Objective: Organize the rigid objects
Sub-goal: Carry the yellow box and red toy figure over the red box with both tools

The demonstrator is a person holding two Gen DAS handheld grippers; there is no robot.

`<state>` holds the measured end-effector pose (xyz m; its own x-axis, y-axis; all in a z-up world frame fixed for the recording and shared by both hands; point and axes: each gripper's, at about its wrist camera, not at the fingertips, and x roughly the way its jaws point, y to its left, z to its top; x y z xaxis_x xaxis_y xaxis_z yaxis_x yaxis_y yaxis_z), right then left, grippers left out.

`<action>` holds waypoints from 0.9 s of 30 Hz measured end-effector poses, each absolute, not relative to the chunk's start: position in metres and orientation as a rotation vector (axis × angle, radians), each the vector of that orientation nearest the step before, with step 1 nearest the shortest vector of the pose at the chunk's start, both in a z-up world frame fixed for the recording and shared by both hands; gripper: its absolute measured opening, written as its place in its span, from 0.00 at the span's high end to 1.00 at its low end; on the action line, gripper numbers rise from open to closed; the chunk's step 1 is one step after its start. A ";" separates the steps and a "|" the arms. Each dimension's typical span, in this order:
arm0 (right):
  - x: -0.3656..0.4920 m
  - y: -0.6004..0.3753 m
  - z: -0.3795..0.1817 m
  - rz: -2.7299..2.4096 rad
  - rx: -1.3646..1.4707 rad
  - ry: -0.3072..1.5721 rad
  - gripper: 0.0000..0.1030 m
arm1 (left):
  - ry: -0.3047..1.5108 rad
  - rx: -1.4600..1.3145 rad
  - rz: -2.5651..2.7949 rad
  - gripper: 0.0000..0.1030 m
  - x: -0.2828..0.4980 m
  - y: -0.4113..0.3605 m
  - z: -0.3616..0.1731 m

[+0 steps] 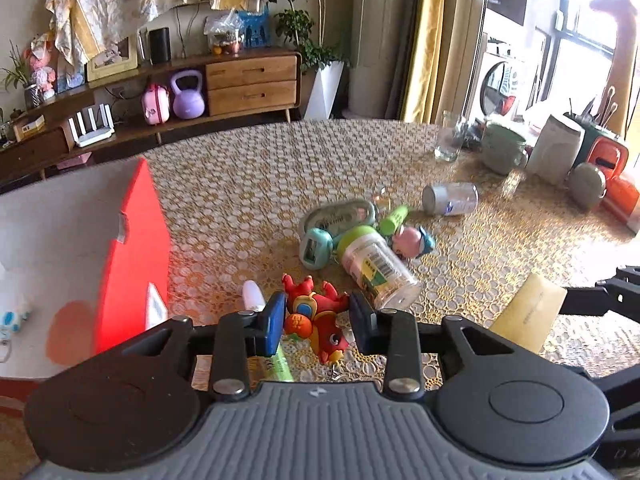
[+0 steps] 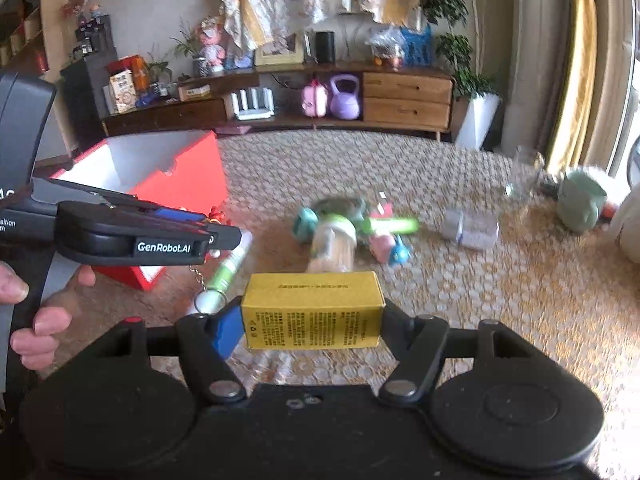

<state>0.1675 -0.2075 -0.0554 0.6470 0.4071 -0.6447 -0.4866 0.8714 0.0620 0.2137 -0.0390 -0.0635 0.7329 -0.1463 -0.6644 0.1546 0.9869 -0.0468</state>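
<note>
In the left wrist view, the left gripper (image 1: 316,320) stood with its blue pads on both sides of a red dragon toy (image 1: 320,320); the pads seemed to touch the toy, but a firm grip I cannot tell. The red box (image 1: 136,256), open on top, stood just left of the gripper, its corner edge near the left pad. Ahead lay a clear bottle with a green cap (image 1: 376,268), a teal timer (image 1: 316,248) and a pink figure (image 1: 410,242), close together. Beyond them the lace tablecloth (image 1: 260,184) was bare up to the far table edge.

In the right wrist view, the right gripper (image 2: 314,326) was closed on a yellow carton (image 2: 314,312), held crosswise above the tablecloth. The left gripper was at the left, beside the red box. Right of the blurred heap the cloth lay open up to a green mug (image 2: 580,200).
</note>
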 end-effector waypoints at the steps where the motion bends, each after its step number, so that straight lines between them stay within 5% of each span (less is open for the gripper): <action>1: 0.166 -0.205 -0.049 0.517 -0.125 0.695 0.34 | 0.725 0.010 -0.165 0.68 0.211 -0.037 -0.058; 27: 0.188 -0.048 0.017 0.737 -0.273 0.617 0.33 | 0.659 -0.015 0.030 0.68 0.194 0.111 0.039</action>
<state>0.1882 -0.0483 0.0165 0.5750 0.5429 -0.6120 -0.6979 0.7159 -0.0206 0.1941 0.1115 0.0387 0.7900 0.0234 -0.6126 -0.0328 0.9995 -0.0041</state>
